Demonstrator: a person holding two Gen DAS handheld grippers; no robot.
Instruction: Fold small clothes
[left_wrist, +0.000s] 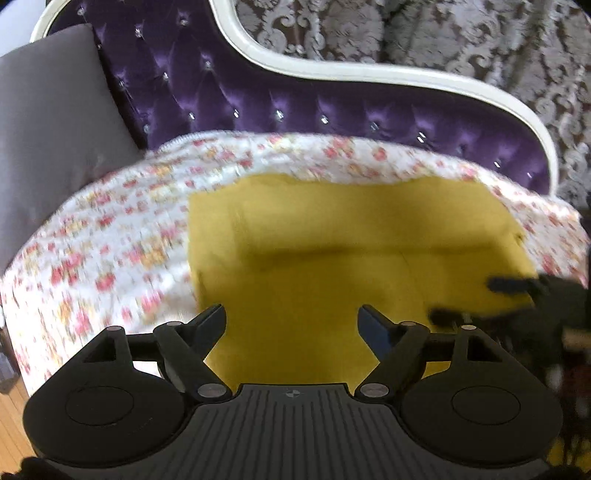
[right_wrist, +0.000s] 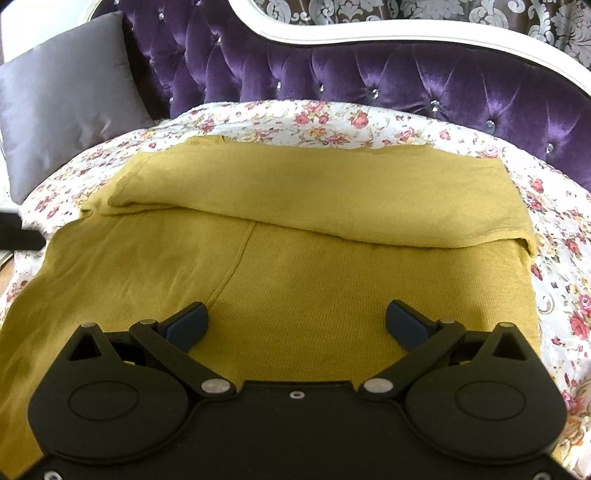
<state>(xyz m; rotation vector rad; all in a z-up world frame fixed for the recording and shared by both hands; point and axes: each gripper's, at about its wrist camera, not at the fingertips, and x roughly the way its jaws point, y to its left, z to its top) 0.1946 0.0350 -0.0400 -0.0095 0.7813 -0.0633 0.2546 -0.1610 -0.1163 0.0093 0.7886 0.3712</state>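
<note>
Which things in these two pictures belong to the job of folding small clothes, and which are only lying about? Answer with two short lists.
Belong to the job:
- yellow garment, partly folded over
- left gripper, open
- right gripper, open
- flowered cover, the surface under the garment

Only lying about:
- grey cushion
- purple sofa back
- patterned curtain

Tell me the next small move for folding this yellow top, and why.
Probably bring the left gripper down to the yellow top's near left edge and pinch it for the next fold. Both the left and right gripper stand open with nothing between the jaws, the far part is already folded over toward us, and the left side still spreads flat and wide over the flowered cover.
</note>
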